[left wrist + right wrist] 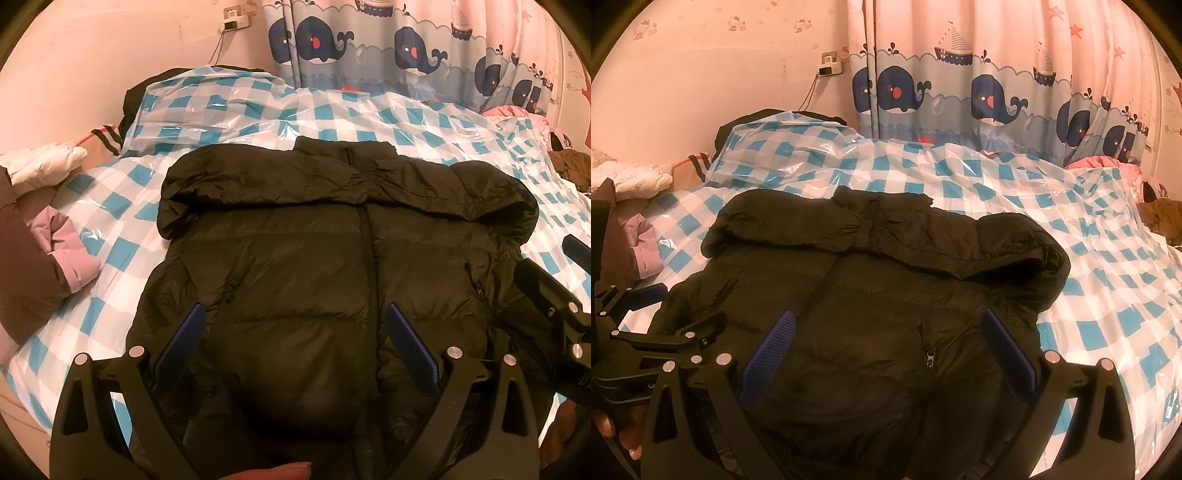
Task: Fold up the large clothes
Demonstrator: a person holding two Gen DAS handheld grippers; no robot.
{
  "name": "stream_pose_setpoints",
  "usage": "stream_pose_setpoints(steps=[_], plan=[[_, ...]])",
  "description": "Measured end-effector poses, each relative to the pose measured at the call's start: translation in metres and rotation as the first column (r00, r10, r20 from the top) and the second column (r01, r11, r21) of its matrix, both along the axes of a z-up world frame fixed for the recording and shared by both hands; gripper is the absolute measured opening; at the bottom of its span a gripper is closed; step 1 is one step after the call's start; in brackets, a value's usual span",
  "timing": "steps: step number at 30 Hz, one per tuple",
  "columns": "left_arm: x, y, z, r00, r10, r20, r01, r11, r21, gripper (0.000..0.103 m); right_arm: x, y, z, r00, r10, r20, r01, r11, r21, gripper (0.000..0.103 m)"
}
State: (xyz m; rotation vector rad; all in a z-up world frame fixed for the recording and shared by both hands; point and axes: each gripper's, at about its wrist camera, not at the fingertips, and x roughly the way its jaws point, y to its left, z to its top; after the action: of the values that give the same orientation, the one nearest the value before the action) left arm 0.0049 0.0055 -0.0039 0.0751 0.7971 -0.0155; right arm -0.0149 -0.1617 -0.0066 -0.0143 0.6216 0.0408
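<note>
Hovering wide open, empty, left gripper (293, 332) and right gripper (888, 339) over black puffer jacket (332, 258); slippery plastic sheet (122, 206) risks sliding.

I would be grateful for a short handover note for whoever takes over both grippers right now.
Left gripper: open, empty, over the lower front of the black puffer jacket.
Right gripper: open, empty, over the jacket's right pocket zipper.
Jacket: front up on the blue checked plastic sheet, collar at the far end, both sleeves folded across the chest.
Done: sleeves in.
Left: fold the body, hem toward collar.
</note>
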Motion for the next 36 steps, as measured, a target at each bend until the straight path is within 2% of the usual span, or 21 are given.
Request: stream_pose_setpoints(steps=[36], plan=[[-0.0014, 0.002, 0.0017, 1.0, 0.003, -0.001, -0.003, 1.0, 0.004, 0.093, 0.002, 0.0008, -0.0025, 1.0, -0.001, -0.002, 0.001, 1.0, 0.003, 0.096]])
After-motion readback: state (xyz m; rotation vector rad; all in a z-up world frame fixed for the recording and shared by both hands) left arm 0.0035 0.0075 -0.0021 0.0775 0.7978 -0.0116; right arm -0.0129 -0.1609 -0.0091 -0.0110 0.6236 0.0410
